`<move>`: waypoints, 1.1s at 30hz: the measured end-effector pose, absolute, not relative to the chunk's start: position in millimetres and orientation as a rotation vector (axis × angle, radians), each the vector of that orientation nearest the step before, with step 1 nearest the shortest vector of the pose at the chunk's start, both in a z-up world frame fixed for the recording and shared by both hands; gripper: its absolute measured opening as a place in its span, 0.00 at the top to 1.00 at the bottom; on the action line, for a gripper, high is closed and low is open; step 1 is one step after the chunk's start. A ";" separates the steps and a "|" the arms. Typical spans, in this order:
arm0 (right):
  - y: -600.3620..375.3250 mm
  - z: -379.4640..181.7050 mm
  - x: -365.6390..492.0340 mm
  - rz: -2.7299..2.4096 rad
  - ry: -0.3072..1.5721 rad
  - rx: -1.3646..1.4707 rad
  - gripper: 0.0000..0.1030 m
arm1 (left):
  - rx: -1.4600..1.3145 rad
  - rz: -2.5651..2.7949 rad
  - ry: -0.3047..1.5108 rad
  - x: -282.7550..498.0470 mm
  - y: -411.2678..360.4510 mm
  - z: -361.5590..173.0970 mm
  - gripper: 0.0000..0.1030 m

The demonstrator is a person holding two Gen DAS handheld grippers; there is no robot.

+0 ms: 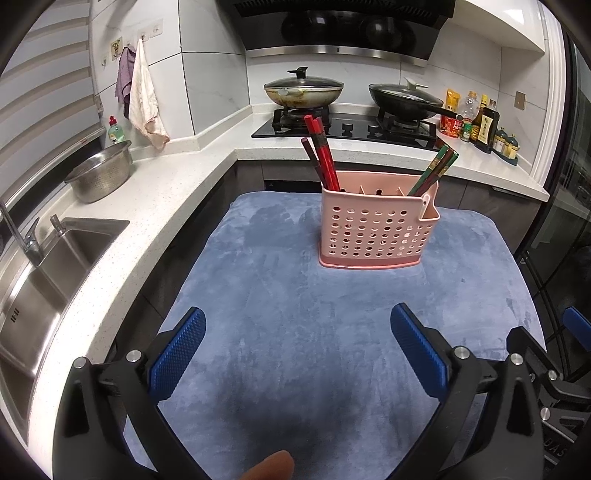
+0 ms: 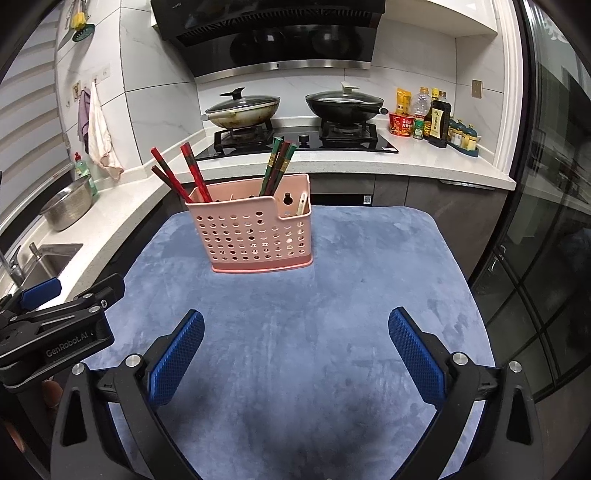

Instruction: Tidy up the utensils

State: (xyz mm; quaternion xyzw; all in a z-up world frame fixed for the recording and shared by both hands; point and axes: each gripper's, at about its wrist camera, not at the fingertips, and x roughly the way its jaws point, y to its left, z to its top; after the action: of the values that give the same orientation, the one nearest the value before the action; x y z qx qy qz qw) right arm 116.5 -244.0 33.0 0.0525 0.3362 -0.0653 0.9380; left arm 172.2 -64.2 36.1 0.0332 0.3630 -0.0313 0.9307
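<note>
We hold both claws — left claw [image 1: 297, 345] and right claw [image 2: 295, 347] — spread wide and empty over the blue-covered table [image 2: 332, 332], while ahead the pink holder [image 2: 255, 234] already keeps red chopsticks [image 2: 192, 173] and green chopsticks [image 2: 275, 166] in separate ends — seemingly nothing left.

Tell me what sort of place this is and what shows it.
A home kitchen, most likely. A gas hob carries two lidded pans under a range hood, a steel sink is set into the white worktop, and sauce bottles line the wall.
</note>
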 end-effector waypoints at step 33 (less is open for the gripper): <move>-251.1 24.8 121.3 -0.153 0.700 0.125 0.06 | 0.076 -0.008 0.736 174.3 -61.4 30.4 0.07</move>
State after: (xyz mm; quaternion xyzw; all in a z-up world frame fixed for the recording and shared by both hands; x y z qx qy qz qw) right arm 121.3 -251.1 24.8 0.0612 0.3422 -0.0746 0.9347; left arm 174.3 -61.4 30.4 0.0371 0.3598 -0.0041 0.9323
